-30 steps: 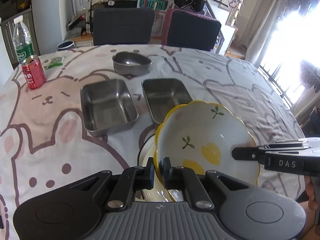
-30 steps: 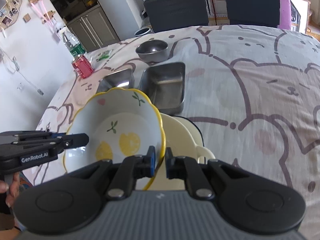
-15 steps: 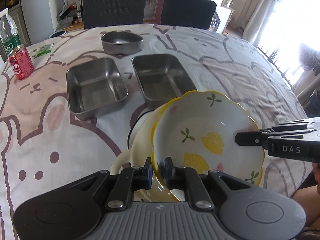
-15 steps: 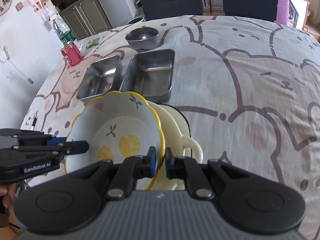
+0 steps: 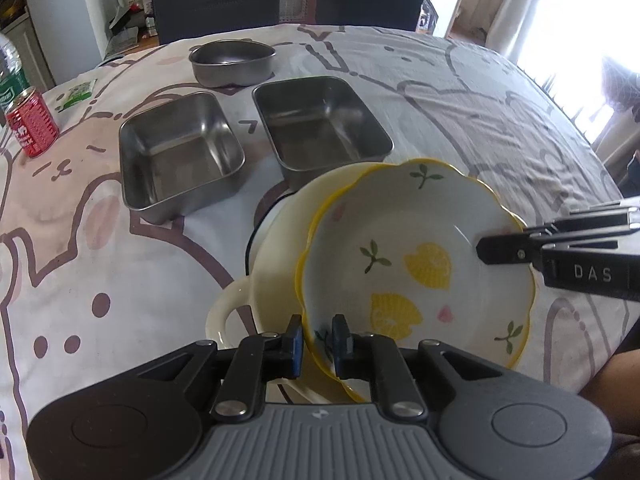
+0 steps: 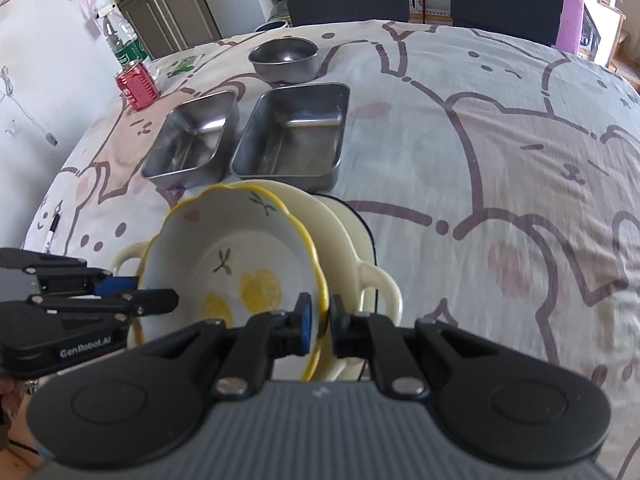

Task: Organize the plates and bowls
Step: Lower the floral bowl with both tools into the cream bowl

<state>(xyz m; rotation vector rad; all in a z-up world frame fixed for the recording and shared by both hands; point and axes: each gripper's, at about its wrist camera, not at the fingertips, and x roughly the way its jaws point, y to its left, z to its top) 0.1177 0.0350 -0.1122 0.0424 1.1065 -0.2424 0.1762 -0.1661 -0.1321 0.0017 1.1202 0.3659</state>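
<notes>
The desk (image 5: 460, 92) now fills more of both views than a second ago, so I've brought the lemon bowl (image 5: 416, 264) down over the cream handled dish (image 5: 272, 248) at six o'clock of the steel trays (image 5: 180, 160). I judge nesting is nearly done; release comes next. My left tongs (image 5: 318, 338) are pinched on its near rim, and my right tongs (image 6: 319, 320) are clamped on the opposite rim.

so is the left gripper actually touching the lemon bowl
Touching. In the left wrist view the left gripper has its fingers closed on the rim of the lemon bowl, one each side.
</notes>
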